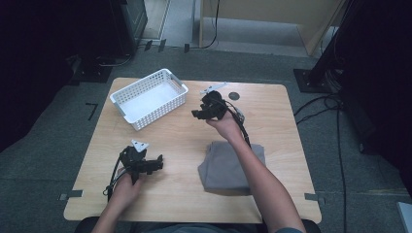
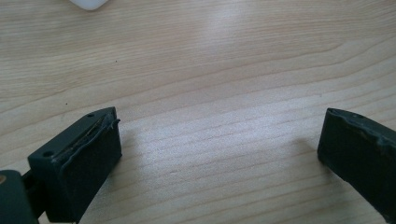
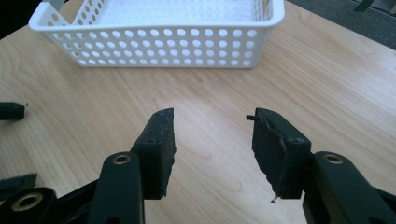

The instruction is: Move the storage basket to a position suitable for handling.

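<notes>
**Both grippers empty over the table, folded cloth lying near the front edge**

In the high view the right gripper [image 1: 198, 113] sits in the upper middle of the frame, held by a hand whose forearm stretches up from the bottom right, crossing over the grey folded cloth [image 1: 221, 170]. It points toward the left of the frame, at the white perforated plastic basket [image 1: 145, 99] in the upper left. In the right gripper view its jaws stand partly apart with only bare wood between them; nothing is held, and the basket fills the top of that frame.

The left gripper [image 1: 158, 164] lies low in the lower left of the high view, its hand close to the light wooden table [image 1: 272, 111], pointing right toward the cloth yet apart from it. In the left gripper view its jaws gape wide over bare wood, gripping nothing.

The cloth rests flat in the lower middle of the high view, right of the left gripper.
</notes>
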Demonstrator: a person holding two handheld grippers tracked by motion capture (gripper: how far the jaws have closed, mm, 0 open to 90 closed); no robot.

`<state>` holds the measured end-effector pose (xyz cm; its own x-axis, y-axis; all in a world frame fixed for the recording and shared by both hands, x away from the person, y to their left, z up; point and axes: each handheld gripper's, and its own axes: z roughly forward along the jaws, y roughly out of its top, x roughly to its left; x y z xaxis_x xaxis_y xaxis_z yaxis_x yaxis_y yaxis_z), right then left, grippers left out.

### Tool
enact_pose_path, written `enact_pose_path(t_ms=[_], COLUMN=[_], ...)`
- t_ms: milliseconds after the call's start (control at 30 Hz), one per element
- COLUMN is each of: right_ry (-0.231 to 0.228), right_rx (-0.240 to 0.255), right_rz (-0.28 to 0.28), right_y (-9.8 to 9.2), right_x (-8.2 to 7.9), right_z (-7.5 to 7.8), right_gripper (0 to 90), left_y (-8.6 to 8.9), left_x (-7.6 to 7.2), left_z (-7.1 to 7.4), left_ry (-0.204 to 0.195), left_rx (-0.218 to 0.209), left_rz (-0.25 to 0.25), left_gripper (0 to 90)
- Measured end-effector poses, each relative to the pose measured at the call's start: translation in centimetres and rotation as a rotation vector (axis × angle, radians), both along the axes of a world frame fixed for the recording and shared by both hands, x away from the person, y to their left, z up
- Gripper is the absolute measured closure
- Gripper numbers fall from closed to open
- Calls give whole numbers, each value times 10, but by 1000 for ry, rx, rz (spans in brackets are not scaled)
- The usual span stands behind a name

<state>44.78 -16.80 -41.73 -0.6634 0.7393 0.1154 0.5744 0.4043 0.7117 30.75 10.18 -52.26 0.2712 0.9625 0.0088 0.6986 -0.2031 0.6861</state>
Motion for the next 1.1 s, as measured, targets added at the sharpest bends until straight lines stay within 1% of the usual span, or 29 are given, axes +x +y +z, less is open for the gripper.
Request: enact_pose_path(t_ms=[67, 133, 200, 267, 300, 400, 467, 567, 700, 733, 800, 833, 933, 1000, 1100], right_ry=[-2, -10, -7, -13, -13, -7, 0, -4, 6, 11, -5, -11, -9, 1, -4], right_rx=[1, 19, 17, 1, 1, -26, -28, -9, -3, 8, 20, 14, -8, -9, -10], right_rz=[7, 5, 5, 20, 20, 36, 36, 30, 19, 24, 28, 29, 38, 36, 39], right_y=[6, 14, 18, 29, 29, 39, 45, 51, 60, 62, 68, 71, 82, 88, 95], right_x=[4, 11, 13, 18, 18, 24, 28, 35, 44, 46, 48, 50, 56, 60, 65], right_z=[1, 2, 1, -3, -3, -9, -12, -15, -16, -16, -14, -14, -16, -17, -19], right_gripper=[498, 507, 507, 513, 513, 518, 520, 533, 537, 532, 546, 555, 584, 590, 616], left_y=[0, 0, 0, 0, 0, 0, 0, 0, -1, -1, -2, -2, -2, -2, -2], left_x=[0, 0, 0, 0, 0, -1, -1, -1, -2, -2, -2, -3, -3, -3, -3], left_z=[0, 0, 0, 0, 0, 0, 0, 0, 0, 0, 0, 0, 0, 0, 0], left_ry=[0, 3, 4, 3, 4, 2, 3, 2, 5, 3, 2, 2, 3, 1, 4], left_rx=[0, 3, 4, 4, 5, 5, 4, 4, 7, 5, 6, 6, 4, 2, 3], left_rz=[0, -5, -8, -9, -11, -12, -14, -16, -24, -25, -31, -32, -33, -32, -36], left_gripper=[0, 0, 0, 0, 0, 0, 0, 0, 0, 0, 0, 0, 0, 0, 0])
